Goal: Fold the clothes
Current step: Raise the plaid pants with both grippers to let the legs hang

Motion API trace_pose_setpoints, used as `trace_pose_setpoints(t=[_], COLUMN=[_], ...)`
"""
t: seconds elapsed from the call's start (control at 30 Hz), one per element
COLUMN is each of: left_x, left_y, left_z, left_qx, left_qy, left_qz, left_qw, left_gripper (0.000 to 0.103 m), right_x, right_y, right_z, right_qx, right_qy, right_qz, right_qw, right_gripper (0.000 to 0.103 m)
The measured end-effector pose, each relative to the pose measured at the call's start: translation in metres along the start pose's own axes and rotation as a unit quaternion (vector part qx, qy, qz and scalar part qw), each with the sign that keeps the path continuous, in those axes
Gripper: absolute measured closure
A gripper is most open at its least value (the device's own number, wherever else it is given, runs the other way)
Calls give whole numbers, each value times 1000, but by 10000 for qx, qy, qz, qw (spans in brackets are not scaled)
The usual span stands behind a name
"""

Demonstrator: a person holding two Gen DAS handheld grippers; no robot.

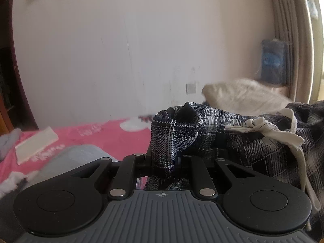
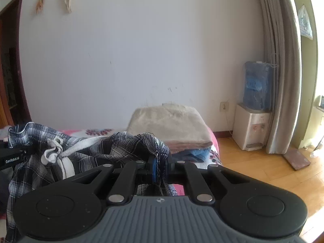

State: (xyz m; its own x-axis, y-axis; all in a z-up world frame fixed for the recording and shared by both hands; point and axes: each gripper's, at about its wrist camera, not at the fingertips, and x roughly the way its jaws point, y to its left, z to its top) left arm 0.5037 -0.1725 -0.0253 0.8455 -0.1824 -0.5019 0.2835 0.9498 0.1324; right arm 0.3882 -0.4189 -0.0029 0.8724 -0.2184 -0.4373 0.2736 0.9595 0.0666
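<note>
Two hand-held grippers, left hand-held gripper (image 1: 162,162) and right hand-held gripper (image 2: 160,166), each clamp one plaid garment (image 1: 232,141) above one pink bed (image 1: 101,137).

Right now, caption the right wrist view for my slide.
Right claw shut on plaid shorts, white drawstring dangling, above the pink bed.

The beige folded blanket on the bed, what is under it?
Under the beige blanket a blue cloth sticks out, resting on the pink bedsheet. How far the cloth reaches underneath is hidden.
</note>
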Motion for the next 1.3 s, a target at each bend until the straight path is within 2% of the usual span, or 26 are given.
trace_pose_setpoints(t=[0.03,0.1,0.17,0.2,0.23,0.27,0.37,0.43,0.5,0.57,0.6,0.67,0.73,0.83,0.87,0.93,0.97,1.0,1.1,1.17,1.23,1.3], left_x=[11,37,58,62,59,56,49,49,59,65,66,63,60,68,70,74,72,67,60,59,68,75], left_y=[0,-1,1,5,12,18,43,58,65,69,68,63,59,58,58,55,54,54,52,48,37,28], left_z=[-5,-23,-43,-50,-51,-53,-50,-47,-49,-53,-55,-55,-53,-53,-53,-54,-53,-51,-47,-46,-51,-56], left_qx=[33,140,109,3,-219,-439,-1126,-1557,-1985,-2210,-2219,-2019,-1804,-1872,-1907,-1939,-1965,-2039,-2085,-2027,-1723,-1452], left_qy=[162,863,1486,1645,1594,1542,1492,1499,1643,1675,1656,1592,1547,1521,1508,1453,1370,1233,945,845,1027,1150], left_qz=[-41,-258,-399,-476,-604,-732,-1243,-1437,-1438,-1416,-1396,-1323,-1253,-1231,-1203,-1130,-1123,-1163,-1293,-1319,-1138,-926], left_qw=[9999,9958,9880,9852,9851,9843,9745,9657,9555,9503,9507,9573,9632,9626,9625,9636,9644,9642,9648,9666,9730,9783], left_gripper=[87,82,74,71,65,60,47,33,33,34,35,36,44,56,58,83,86,88,89,88,83,78], right_x=[11,38,65,78,90,94,71,64,69,88,100,119,137,153,156,157,155,149,117,109,121,143], right_y=[-1,-10,-24,-33,-43,-55,-84,-99,-107,-101,-95,-82,-69,-51,-45,-38,-36,-35,-32,-38,-45,-49], right_z=[-8,-25,-46,-57,-68,-74,-70,-61,-52,-45,-45,-47,-49,-52,-53,-52,-50,-45,-26,-25,-33,-51], right_qx=[20,140,456,649,849,1094,1749,1969,2152,2213,2241,2154,1982,1611,1489,1260,1168,1179,978,909,985,918], right_qy=[87,385,1115,1566,1982,2201,1942,1626,1478,1667,1819,2080,2317,2433,2442,2409,2365,2207,1096,682,811,1222], right_qz=[-25,-22,216,264,316,415,745,990,1094,1131,1135,1188,1269,1242,1212,1108,1083,1148,1229,1064,814,332], right_qw=[10000,9992,9925,9852,9760,9684,9624,9617,9591,9542,9507,9467,9439,9484,9505,9559,9585,9613,9815,9878,9885,9877], right_gripper=[95,95,92,85,79,75,48,40,32,31,31,31,31,31,34,56,84,88,89,89,90,89])
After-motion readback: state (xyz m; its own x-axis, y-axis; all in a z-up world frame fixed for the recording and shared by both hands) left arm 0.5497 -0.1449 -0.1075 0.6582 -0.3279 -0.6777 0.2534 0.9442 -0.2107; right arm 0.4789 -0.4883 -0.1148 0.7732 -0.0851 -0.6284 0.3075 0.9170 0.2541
